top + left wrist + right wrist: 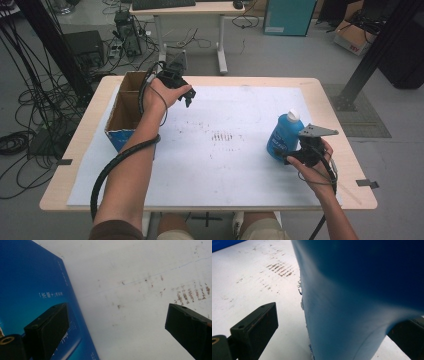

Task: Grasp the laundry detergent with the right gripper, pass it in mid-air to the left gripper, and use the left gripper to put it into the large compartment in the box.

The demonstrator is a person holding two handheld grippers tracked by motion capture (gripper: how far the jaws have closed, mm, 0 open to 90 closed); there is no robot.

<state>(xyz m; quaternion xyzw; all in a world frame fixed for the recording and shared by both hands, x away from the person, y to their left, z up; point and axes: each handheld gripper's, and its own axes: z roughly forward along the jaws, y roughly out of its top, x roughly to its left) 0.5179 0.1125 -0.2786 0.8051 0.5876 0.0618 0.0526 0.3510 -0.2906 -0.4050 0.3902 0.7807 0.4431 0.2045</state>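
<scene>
1. Right gripper (296, 156): positioned at the right side of the table (330, 107), held in the person's right hand (315, 167). Its jaws stand wide apart.
2. Blue bottle (283, 134): stands upright on the white sheet (220, 165), directly ahead of the right gripper. In the right gripper view the bottle body (362, 300) sits between the two jaws. The right jaw lies against or just beside its lower wall; contact cannot be confirmed. The left jaw is well apart from it. The bottle is not clamped.
3. Bottle cap (293, 115): white, fitted on top of the bottle.
4. Left gripper (188, 96): positioned at the far left of the sheet, held in the left hand (161, 95), just beside the cardboard box (131, 102). Its jaws are spread wide and hold nothing.
5. In the left gripper view, the blue printed side of the box (32, 290) lies behind the left jaw; bare sheet lies between the jaws.
6. Box condition: open at the top, brown inside, blue outside, two compartments visible.
7. Count: two grippers, one bottle, one cap, one box, one sheet.
8. Sheet surface: one patch of dark scuff marks (222, 136) at centre, between the two grippers.
</scene>
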